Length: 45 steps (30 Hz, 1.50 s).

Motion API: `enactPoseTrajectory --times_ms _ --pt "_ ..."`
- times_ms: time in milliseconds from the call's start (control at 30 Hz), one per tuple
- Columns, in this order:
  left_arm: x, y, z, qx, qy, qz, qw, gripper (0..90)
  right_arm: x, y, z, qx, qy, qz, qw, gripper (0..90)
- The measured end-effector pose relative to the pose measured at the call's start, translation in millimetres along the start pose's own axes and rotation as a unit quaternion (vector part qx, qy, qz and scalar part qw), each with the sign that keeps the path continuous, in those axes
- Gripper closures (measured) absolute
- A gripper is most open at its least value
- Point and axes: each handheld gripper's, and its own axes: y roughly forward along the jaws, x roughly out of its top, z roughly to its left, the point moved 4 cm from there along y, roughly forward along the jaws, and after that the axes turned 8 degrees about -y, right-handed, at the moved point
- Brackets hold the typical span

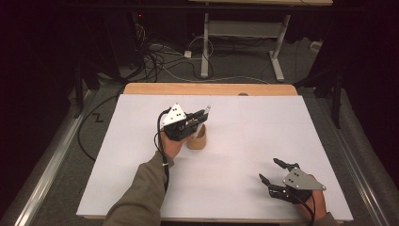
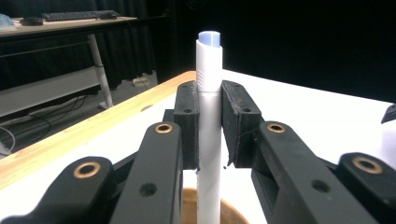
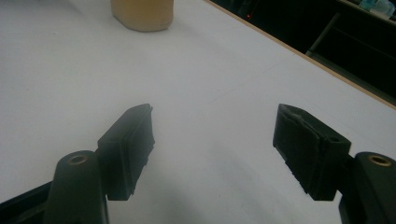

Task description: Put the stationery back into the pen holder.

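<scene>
The left gripper clamps a white marker upright between its pads, tip entering the tan cup directly below; the right gripper rests wide and empty. A tilted release could tip the cup.

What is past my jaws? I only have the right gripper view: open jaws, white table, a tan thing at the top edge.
Observer: That tan thing is a cup, and the left gripper hovers right over it.
Operator: Is it holding something?
Observer: Yes, its jaws are shut on a white marker, seen in the left gripper view.
Operator: Which way is the marker pointing?
Observer: Upright, blue-tipped end up, lower end reaching down into the cup's mouth.
Operator: And my gripper?
Observer: The right gripper sits near the table's front right corner, well apart from the cup.
</scene>
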Motion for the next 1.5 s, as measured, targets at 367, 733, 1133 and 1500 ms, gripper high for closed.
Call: enactPoseTrajectory --times_ms 367,733,1133,1500 --pt "-10.2 -3.0 1.1 0.009 0.006 0.016 0.9998 75.0 0.2 0.2 0.2 0.000 0.000 0.000 1.0000 28.8" --pt "-14.6 -6.4 -0.8 0.011 0.015 0.024 0.9995 74.7 0.1 1.1 1.0 0.002 -0.002 0.002 1.0000 28.8" --pt "-15.8 -8.2 -1.5 0.023 0.024 0.031 0.9990 73.3 -0.2 1.2 1.0 0.002 -0.002 0.002 1.0000 28.8" --pt "-13.2 -15.9 -11.6 0.024 0.066 0.039 0.9968 70.1 -0.9 2.1 2.0 0.003 -0.001 0.005 1.0000 28.8"
